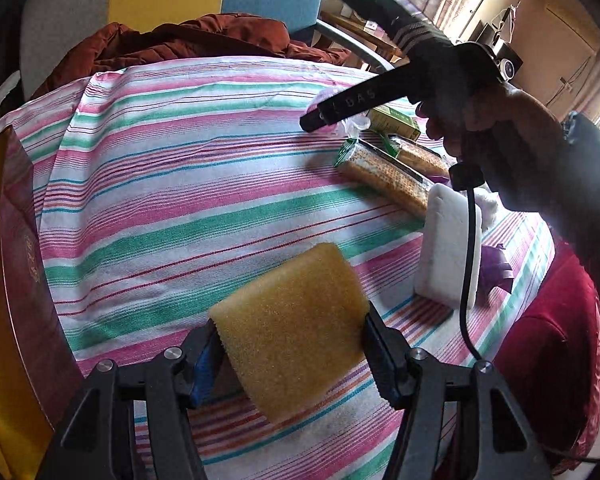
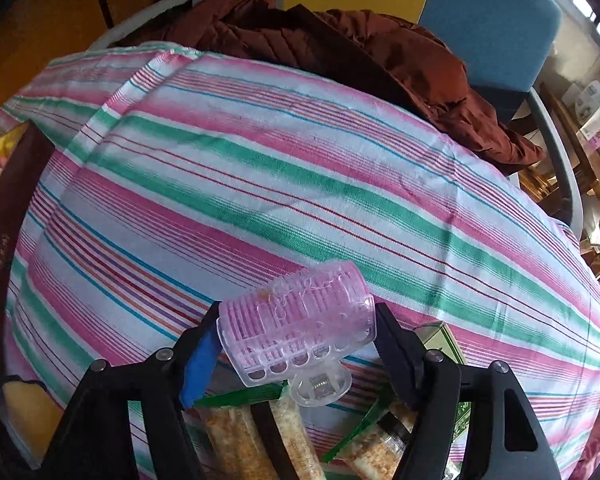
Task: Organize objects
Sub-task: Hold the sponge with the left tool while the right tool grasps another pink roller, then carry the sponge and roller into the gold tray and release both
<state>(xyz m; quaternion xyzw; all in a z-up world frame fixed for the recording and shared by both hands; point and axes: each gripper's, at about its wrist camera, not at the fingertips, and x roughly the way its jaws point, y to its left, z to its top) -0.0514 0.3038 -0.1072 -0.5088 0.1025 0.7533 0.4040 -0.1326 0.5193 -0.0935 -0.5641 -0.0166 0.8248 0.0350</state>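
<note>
My left gripper [image 1: 292, 344] is shut on a yellow sponge [image 1: 292, 320], held just above the striped tablecloth [image 1: 172, 184]. My right gripper [image 2: 296, 340] is shut on a clear pink hair roller clip [image 2: 300, 320], lifted over the cloth. In the left wrist view the right gripper [image 1: 320, 118] shows as a black finger held by a person's hand [image 1: 500, 120], above two cracker packets [image 1: 384, 178] and a green box [image 1: 396, 122]. A white foam block [image 1: 448, 248] stands to the right of the sponge. The cracker packets [image 2: 252, 440] lie below the roller in the right wrist view.
A dark red box [image 1: 24, 272] lies along the table's left edge. A brown jacket [image 2: 380, 56] is heaped at the far edge before a blue chair [image 2: 492, 20]. A purple ribbon [image 1: 496, 268] lies by the foam block. A black cable [image 1: 468, 280] hangs from the right gripper.
</note>
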